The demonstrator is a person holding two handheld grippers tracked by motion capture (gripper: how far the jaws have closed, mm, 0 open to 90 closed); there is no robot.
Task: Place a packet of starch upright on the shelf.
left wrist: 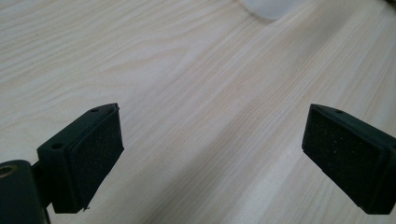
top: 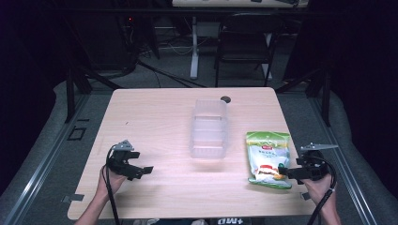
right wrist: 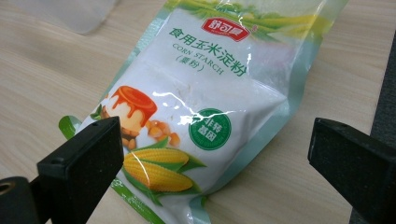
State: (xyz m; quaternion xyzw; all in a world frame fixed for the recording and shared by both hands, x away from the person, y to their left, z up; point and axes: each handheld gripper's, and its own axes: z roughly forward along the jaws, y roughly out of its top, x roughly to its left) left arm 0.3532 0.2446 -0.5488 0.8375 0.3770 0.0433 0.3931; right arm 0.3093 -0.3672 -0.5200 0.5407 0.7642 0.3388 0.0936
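The bag of corn starch point(top: 267, 159) lies flat on the desk point(top: 159, 122) near the right edge, toward the front right corner, with its printed side up. In the right gripper view the bag point(right wrist: 205, 107) shows a green and white print with a pudding and corn cobs, and its lower end lies between the two black jaws. The right gripper point(top: 287, 171) is at the near right end of the bag; its jaws stand wide apart and hold nothing, and I cannot tell if a jaw touches the bag. A clear plastic container point(top: 209, 129) stands in the middle of the desk, just left of the bag and apart from it. The left gripper point(top: 141, 171) is near the front left corner of the desk, well apart from the container. In the left gripper view the left gripper point(left wrist: 212, 149) has its jaws spread wide over bare wood, with nothing between them.
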